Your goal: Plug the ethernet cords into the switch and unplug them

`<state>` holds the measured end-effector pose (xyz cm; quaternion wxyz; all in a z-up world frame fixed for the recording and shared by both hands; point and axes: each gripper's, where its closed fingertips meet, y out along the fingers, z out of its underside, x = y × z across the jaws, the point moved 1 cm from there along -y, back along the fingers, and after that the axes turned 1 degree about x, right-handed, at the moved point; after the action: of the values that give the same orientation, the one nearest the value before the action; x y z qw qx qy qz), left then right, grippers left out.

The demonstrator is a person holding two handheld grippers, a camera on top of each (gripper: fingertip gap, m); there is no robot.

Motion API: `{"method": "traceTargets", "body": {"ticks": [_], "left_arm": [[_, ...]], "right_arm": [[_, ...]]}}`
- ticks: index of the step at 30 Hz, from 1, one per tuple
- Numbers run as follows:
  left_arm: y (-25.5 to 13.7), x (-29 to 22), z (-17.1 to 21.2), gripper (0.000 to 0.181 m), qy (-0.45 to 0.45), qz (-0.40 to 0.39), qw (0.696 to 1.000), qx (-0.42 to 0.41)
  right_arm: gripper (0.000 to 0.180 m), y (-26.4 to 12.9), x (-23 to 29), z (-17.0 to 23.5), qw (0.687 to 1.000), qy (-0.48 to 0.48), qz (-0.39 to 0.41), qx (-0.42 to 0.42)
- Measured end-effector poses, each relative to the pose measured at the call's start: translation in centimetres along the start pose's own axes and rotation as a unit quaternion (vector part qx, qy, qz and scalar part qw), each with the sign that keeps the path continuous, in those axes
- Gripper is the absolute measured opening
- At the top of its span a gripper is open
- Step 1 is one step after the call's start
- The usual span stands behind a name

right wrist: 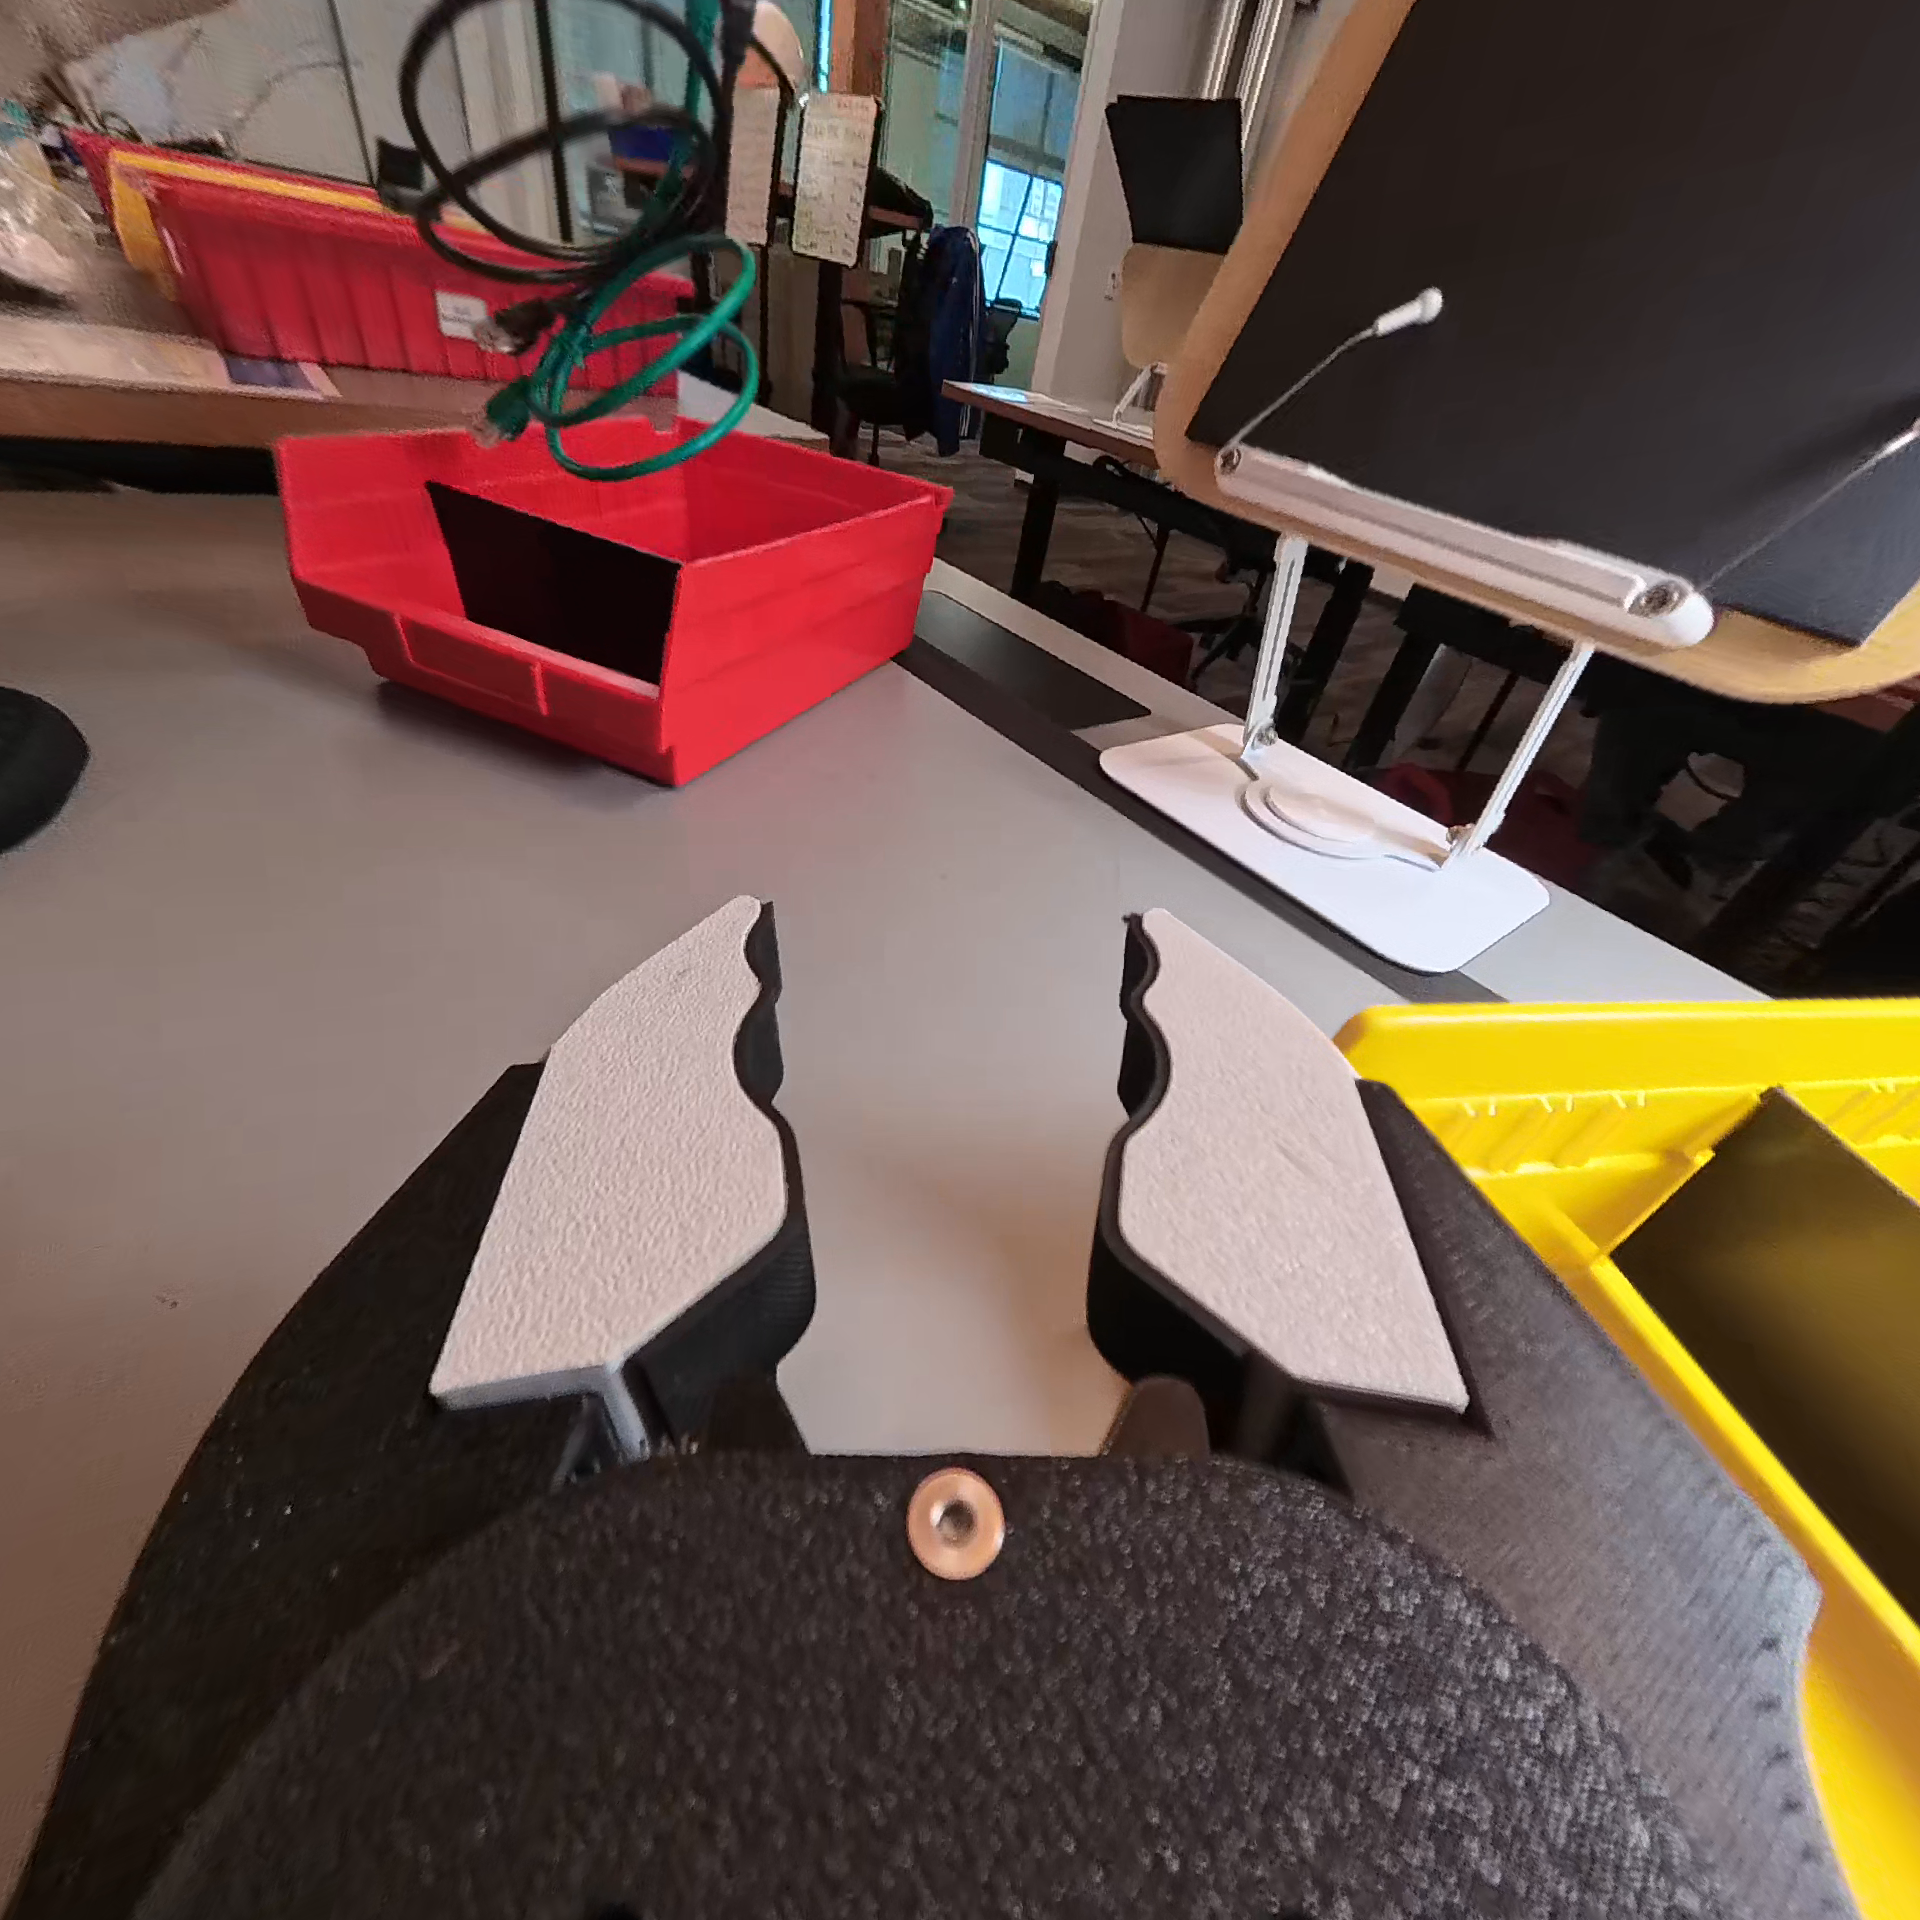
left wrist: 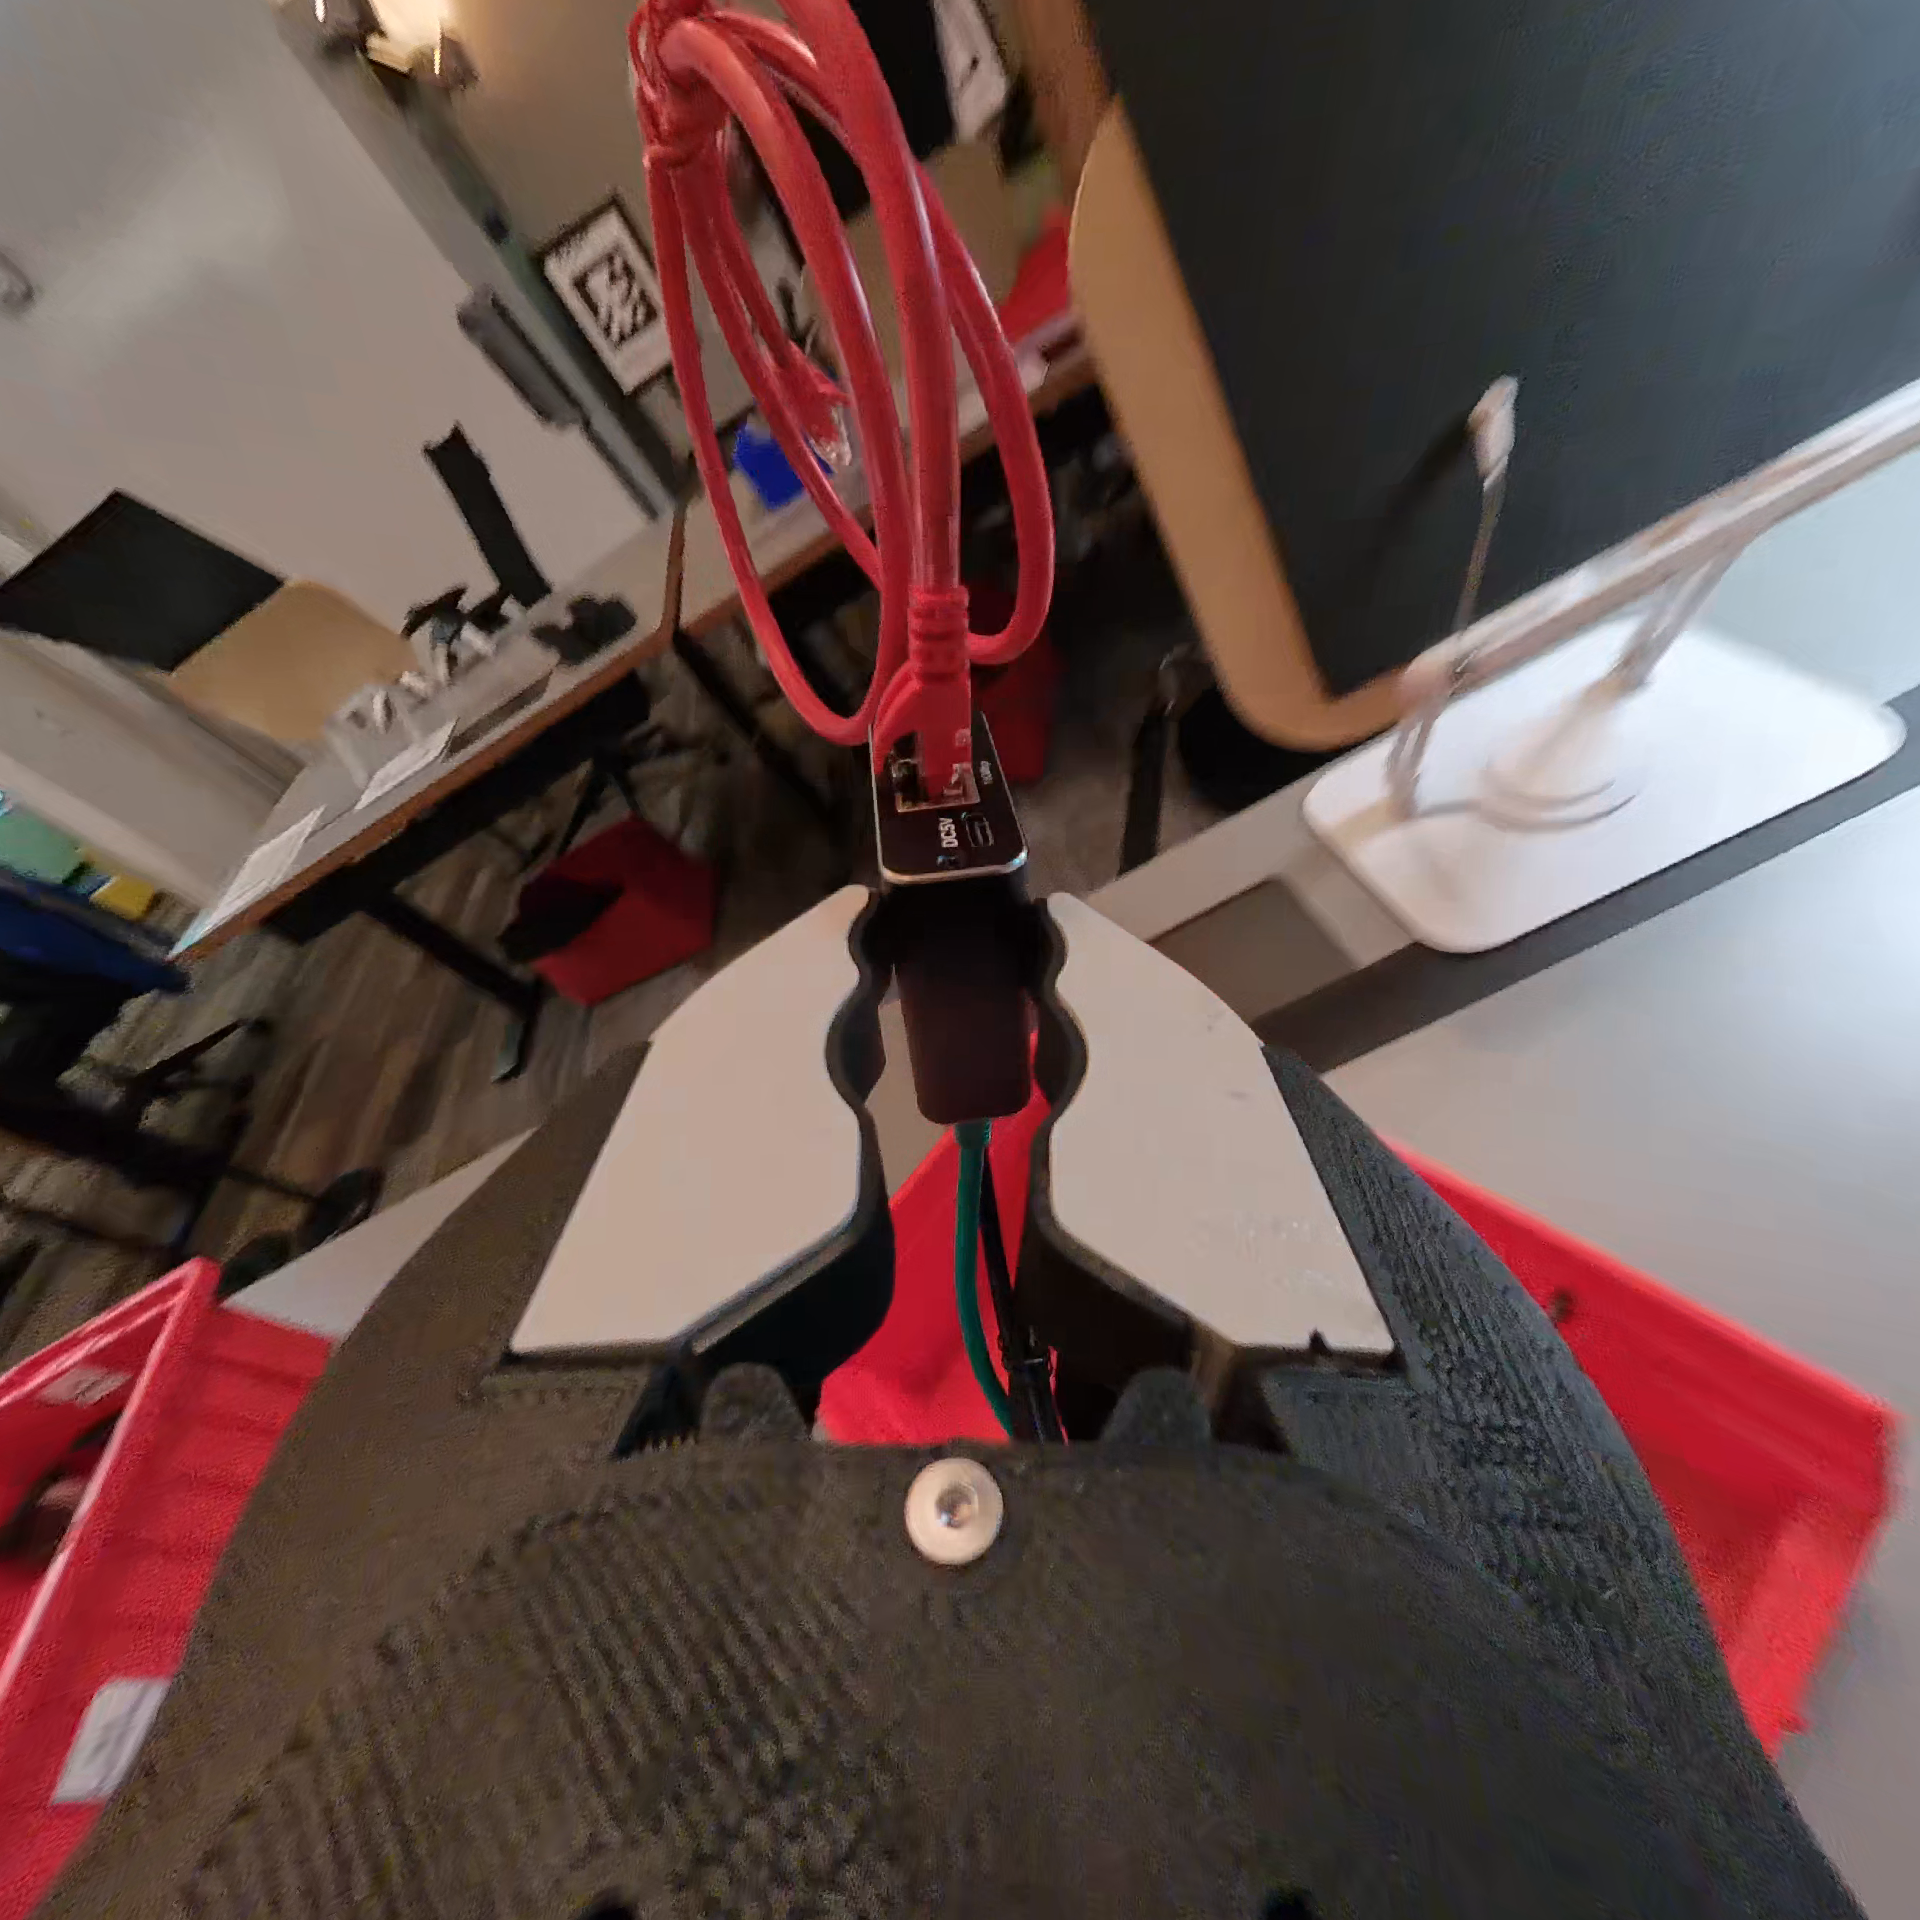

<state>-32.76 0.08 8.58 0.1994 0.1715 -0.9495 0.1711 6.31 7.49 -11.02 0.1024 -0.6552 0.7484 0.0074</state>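
Left wrist view showed the left gripper clamped on the switch, held above the counter, red cord plugged in; its dangling weight could twist the switch loose. The right gripper stood open, empty, over the counter.

A glossy black boxy switch carries a looped red ethernet cord. Green cord and black cord hang upper left, above a red plastic bin; a yellow bin sits right on the grey bench.
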Motion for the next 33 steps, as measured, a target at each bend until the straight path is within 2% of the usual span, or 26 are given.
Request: {"method": "traceTargets", "body": {"ticks": [4, 7, 10, 14, 16, 19, 22, 24, 27, 30, 33], "left_arm": [[-4.7, -2.8, -5.9, 0.026, -0.048, 0.085, 0.989, -0.115], [-8.5, -6.9, -9.2, 0.026, -0.091, 0.18, 0.959, -0.2], [-12.1, -11.9, -10.9, 0.025, -0.132, 0.293, 0.908, -0.268], [-15.9, -18.8, -10.9, 0.026, -0.161, 0.426, 0.83, -0.322], [-17.3, -21.7, -10.3, 0.025, -0.171, 0.477, 0.794, -0.336], [-18.3, -25.2, -9.6, 0.025, -0.178, 0.544, 0.746, -0.341], [-17.9, -27.7, -9.0, 0.025, -0.176, 0.57, 0.736, -0.319], [-17.9, -28.2, -8.8, 0.025, -0.182, 0.582, 0.726, -0.317], [-17.7, -28.4, -8.4, 0.024, -0.173, 0.583, 0.732, -0.306], [-16.5, -28.1, -7.9, 0.028, -0.191, 0.569, 0.751, -0.276], [-14.7, -27.9, -7.4, 0.032, -0.206, 0.532, 0.784, -0.244]], "right_arm": [[0.061, 0.1, 0.7, -4.3, 0.999, 0.001, -0.02, -0.044], [0.061, 0.3, 2.0, -9.5, 0.995, -0.008, -0.054, -0.087], [0.057, 0.5, 3.6, -15.2, 0.984, 0.001, -0.11, -0.141], [0.054, 0.1, 5.8, -20.5, 0.96, 0.025, -0.196, -0.196], [0.053, 0.3, 6.8, -21.3, 0.955, 0.024, -0.218, -0.2], [0.054, 0.9, 8.1, -20.2, 0.952, 0.019, -0.238, -0.189], [0.034, 0.6, 8.7, -19.8, 0.943, 0.024, -0.259, -0.206], [0.032, 0.3, 8.7, -19.4, 0.941, 0.016, -0.269, -0.203], [0.029, 0.2, 8.6, -19.3, 0.944, 0.011, -0.265, -0.194], [0.027, 0.4, 8.1, -19.3, 0.959, -0.018, -0.216, -0.184], [0.026, 1.0, 7.0, -18.8, 0.975, -0.109, -0.119, -0.153]]}}
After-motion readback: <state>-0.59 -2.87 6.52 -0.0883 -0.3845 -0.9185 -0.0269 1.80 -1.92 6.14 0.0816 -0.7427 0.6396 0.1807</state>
